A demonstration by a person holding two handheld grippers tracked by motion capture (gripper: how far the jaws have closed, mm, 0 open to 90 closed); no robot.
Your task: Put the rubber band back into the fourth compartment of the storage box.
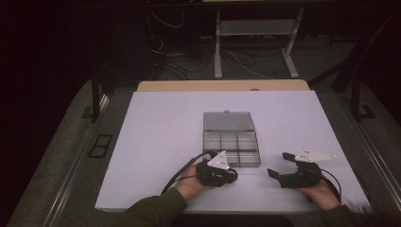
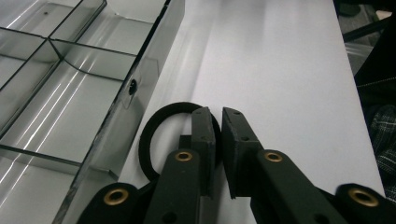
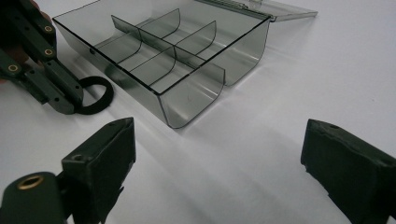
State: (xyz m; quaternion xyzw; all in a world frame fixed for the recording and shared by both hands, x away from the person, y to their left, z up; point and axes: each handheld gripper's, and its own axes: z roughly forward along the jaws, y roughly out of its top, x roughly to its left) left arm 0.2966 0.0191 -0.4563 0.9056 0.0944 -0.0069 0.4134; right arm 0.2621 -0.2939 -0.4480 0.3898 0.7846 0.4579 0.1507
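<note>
Black ring (image 2: pixel 152 135) lies flat on the white desk (image 1: pixel 161 132), just beside the near wall of the clear compartment box (image 1: pixel 231 147). In the left gripper view I see the ring's right arc passing between the two pads of my left gripper (image 2: pixel 218 135); the rest of the loop sits to the left of the jaws, close against the box wall. The jaws stand nearly together, with a thin gap between the pads. From these views I cannot tell for certain whether the pads press the ring or stand just clear of it. The ring looks to be resting on the desk, not lifted.

In the right gripper view the same ring (image 3: pixel 95 95) shows at the tip of the left gripper (image 3: pixel 70 100), at the box's near left corner.

Box: smoky transparent plastic, open, lid (image 1: pixel 229 121) folded back flat on the desk on the far side. Dividers split it into several compartments. No contents visible in those I can see.

My right gripper (image 1: pixel 279 164) is held low over the desk to the right of the box, well apart from it. Its jaws stand wide open with nothing between them; bare desk shows in the gap.
</note>
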